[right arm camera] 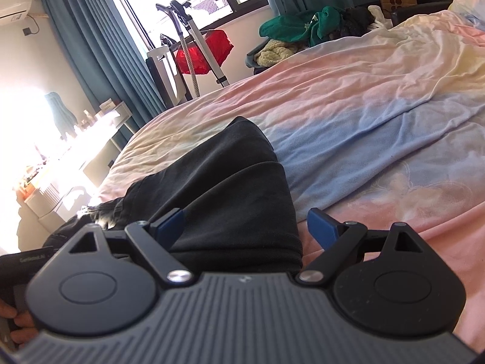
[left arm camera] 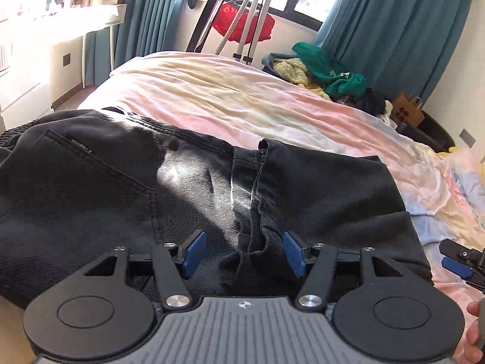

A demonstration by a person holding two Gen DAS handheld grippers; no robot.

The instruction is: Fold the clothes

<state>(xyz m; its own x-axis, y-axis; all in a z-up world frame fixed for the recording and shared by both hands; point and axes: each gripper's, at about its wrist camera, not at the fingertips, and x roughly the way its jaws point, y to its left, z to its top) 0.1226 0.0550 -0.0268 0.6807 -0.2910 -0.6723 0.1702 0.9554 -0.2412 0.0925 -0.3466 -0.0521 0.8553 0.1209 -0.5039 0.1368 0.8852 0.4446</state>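
Black jeans (left arm camera: pixel 182 182) lie partly folded on the bed (left arm camera: pixel 230 97); both tools, left tool (left arm camera: pixel 244 253) and right tool (right arm camera: pixel 245 229), gape empty; final fold likely remains.

The black jeans (left arm camera: pixel 127 188) run off the left wrist view's left edge. Glare whites out the desk (right arm camera: pixel 75 139) items. The right gripper (left arm camera: pixel 457 261) is cropped at the right edge.
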